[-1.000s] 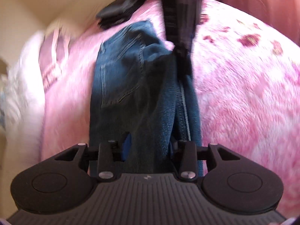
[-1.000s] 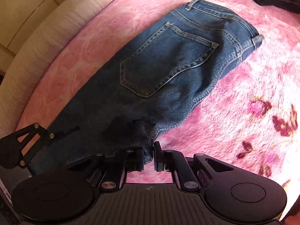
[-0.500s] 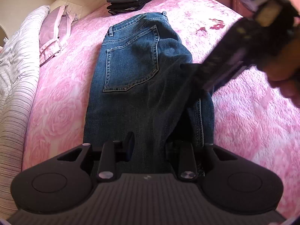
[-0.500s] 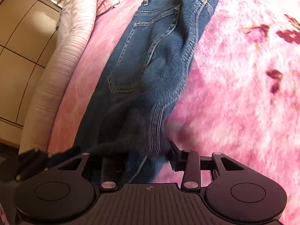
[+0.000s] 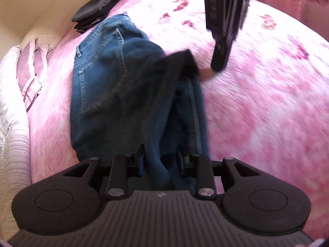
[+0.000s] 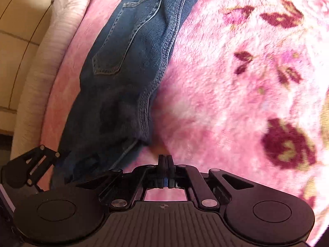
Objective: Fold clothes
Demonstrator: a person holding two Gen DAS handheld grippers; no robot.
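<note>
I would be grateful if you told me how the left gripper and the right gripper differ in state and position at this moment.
The left gripper is shut on a bunched fold of the jeans, whereas the right gripper is shut on nothing, its pads pressed together after its jaws have just been closing. The left gripper sits over the denim, whereas the right gripper hangs over the bare pink blanket, beside the jeans' edge. Both point downward at the bed.

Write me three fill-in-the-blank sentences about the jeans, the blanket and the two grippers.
1. The left gripper is shut on the ______.
2. The jeans lie on a fluffy ______ blanket.
3. The right gripper has its jaws shut with ______ between them.

Missing words: jeans; pink; nothing
</note>
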